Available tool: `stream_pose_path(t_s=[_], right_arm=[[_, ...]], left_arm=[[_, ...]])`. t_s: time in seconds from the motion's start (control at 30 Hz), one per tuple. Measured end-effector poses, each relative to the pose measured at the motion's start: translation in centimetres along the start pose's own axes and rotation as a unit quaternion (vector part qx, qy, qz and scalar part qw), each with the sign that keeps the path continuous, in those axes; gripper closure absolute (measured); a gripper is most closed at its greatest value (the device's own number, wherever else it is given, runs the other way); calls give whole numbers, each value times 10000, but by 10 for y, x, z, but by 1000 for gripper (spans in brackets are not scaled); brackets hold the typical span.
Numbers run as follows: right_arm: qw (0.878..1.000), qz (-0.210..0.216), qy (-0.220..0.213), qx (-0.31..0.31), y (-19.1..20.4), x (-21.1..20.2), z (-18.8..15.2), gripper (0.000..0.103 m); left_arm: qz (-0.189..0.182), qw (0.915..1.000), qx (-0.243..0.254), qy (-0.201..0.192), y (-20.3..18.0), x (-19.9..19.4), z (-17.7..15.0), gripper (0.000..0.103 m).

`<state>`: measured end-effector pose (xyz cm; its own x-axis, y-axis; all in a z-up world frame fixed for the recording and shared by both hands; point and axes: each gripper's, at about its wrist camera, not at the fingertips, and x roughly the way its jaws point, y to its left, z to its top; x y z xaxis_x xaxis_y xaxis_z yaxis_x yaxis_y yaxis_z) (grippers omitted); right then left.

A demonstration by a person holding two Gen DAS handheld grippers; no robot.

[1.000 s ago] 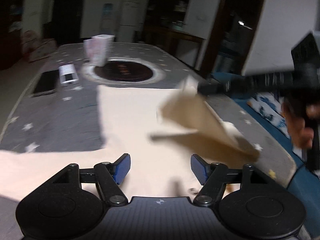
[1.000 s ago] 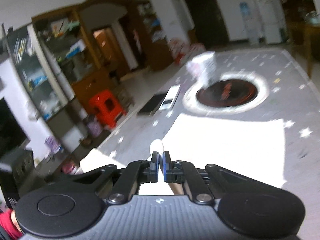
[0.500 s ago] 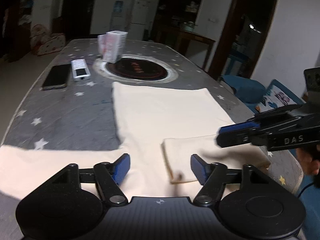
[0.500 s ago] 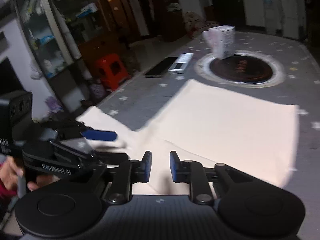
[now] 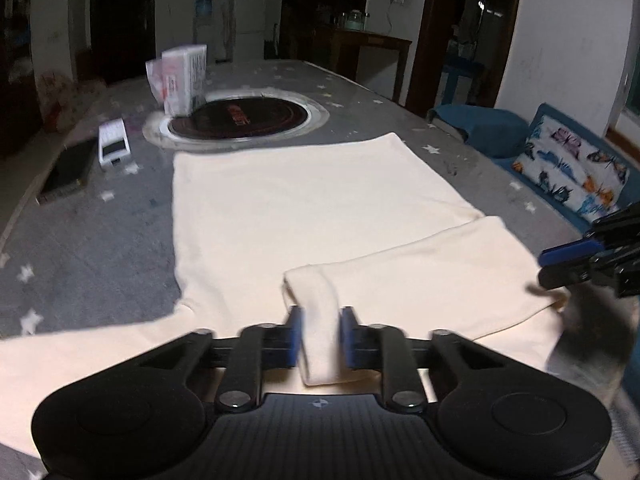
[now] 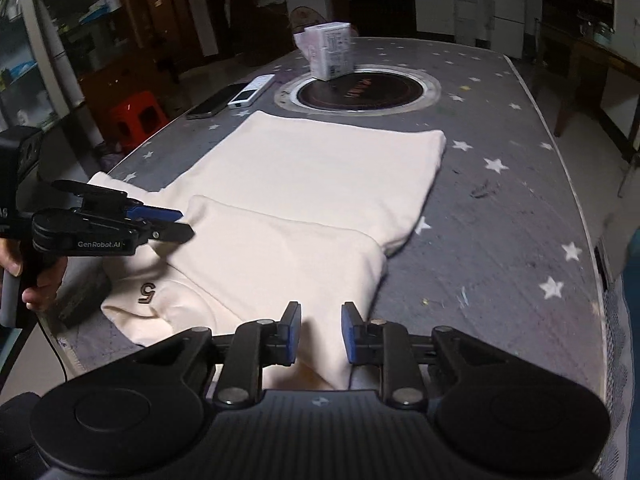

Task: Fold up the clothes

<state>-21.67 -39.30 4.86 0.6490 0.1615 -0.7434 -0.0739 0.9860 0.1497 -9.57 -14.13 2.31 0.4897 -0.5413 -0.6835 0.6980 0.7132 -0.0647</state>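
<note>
A cream shirt (image 5: 320, 200) (image 6: 320, 168) lies flat on the grey star-patterned table (image 6: 500, 200). One sleeve (image 5: 420, 272) (image 6: 280, 248) is folded across its body. In the left wrist view, my left gripper (image 5: 322, 334) is shut on that sleeve's cuff. The right wrist view shows it (image 6: 182, 224) at the sleeve's end, in a person's hand. My right gripper (image 6: 322, 332) stands slightly open over the shoulder fold, with cloth lying loose between its pads. From the left wrist it (image 5: 556, 266) shows at the shirt's right edge.
A white box (image 5: 182, 80) (image 6: 330, 54) stands on a round black inset (image 5: 240, 120) beyond the shirt. A white remote (image 5: 114, 148) and a dark phone (image 5: 70, 168) lie at the table's left side. A blue sofa with a patterned cushion (image 5: 572, 168) is right of the table.
The right gripper carried the sleeve through the air, laid it across the shirt, then let go and opened slightly. The left gripper moved onto the cuff and closed on it.
</note>
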Motion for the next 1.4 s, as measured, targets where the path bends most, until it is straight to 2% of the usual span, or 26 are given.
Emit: stream_pose_path(t_s=[0.1,0.17,0.27,0.43,0.57,0.73,0.97,1.17,1.4], right_arm=[[9999,-29,-79,85,-7,0,0,81],[9998,-70,-154,113,-10,-1,2,76],[9992,-161,-281,239,-18,0,8,75],[9974,-260,-439,508,-32,4,15,75],[9965,-319,-532,567,-36,14,26,75],[9976,-382,-447,374,-30,34,32,75],[9975,-322,-443,-454,8,29,34,75],[9966,-116,-247,-783,29,46,42,75],[9957,164,-28,-916,50,79,54,75]], left_arm=[[109,9999,-16,-55,-2,-4,1,97],[168,9996,-67,-196,-1,-12,5,97],[318,9984,-110,-450,0,-25,13,98],[309,9967,-119,-746,2,-41,26,98],[318,9980,-107,-537,3,-31,25,98],[414,9986,-105,-323,5,-23,17,96],[898,9958,152,-89,15,-17,4,87],[691,9975,-68,-126,21,-23,-2,69],[650,9979,-28,-9,21,-20,-11,69]])
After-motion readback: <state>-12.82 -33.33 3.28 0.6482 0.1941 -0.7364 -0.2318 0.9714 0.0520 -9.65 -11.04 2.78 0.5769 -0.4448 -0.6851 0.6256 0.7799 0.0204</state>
